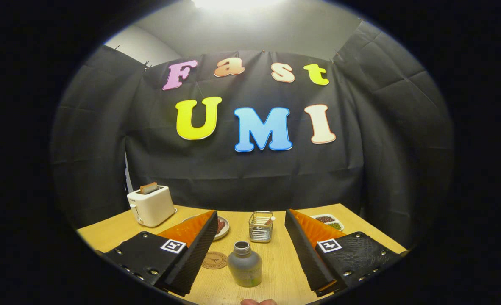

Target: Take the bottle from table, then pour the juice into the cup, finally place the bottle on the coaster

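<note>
Gripper: the gripper [250, 250] hangs above the table with its two fingers [195, 250] spread wide apart; it has hold of nothing.
Bottle: the small grey bottle [244, 264] stands upright on the table in the gap between the fingers, touching neither of them. Its cap is off and a little green liquid shows at the bottom.
Coaster: a round brown coaster [214, 259] lies flat on the table just to the left of the bottle, partly behind the left finger.
Cup: a clear square cup [261, 226] stands beyond the bottle, slightly to its right, well apart from it; a small stick with a white tip leans inside.
Plate: a plate [222, 226] with something dark on it sits beyond the bottle to the left, mostly hidden by the left finger.
Toaster: a white toaster [151, 206] with a slice of bread in its slot stands far to the left of the bottle, near the table's back edge.
Dish: a small divided dish [330, 220] holding dark and green bits sits beyond the bottle to the right, behind the right finger.
Table: the light wooden table [276, 262] bears all of these.
Hand: a bit of a hand [258, 302] shows just nearer than the bottle.
</note>
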`<state>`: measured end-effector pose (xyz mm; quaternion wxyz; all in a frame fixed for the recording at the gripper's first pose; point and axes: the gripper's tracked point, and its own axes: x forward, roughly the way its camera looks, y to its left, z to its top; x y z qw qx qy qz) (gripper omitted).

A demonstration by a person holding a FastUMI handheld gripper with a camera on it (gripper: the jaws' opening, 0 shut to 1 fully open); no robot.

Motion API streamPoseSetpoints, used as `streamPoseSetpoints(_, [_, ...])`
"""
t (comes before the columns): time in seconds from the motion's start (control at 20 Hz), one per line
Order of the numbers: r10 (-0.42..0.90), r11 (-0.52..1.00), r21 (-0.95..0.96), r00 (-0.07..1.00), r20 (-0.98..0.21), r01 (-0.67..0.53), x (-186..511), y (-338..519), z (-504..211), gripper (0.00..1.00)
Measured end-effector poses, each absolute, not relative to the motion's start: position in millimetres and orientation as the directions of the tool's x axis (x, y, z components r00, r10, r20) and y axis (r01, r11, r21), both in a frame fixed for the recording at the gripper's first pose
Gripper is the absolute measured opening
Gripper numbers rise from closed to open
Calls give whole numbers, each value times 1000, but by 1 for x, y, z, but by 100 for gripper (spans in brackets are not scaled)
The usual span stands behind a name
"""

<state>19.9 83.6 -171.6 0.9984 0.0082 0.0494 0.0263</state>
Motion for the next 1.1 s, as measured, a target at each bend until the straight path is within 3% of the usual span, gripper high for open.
streamPoseSetpoints(0.75, [21,1000,-8,972,-235,-24,44,104,-302,97])
streamPoseSetpoints(1.1, [5,1000,-16,967,-255,-9,56,102,-320,97])
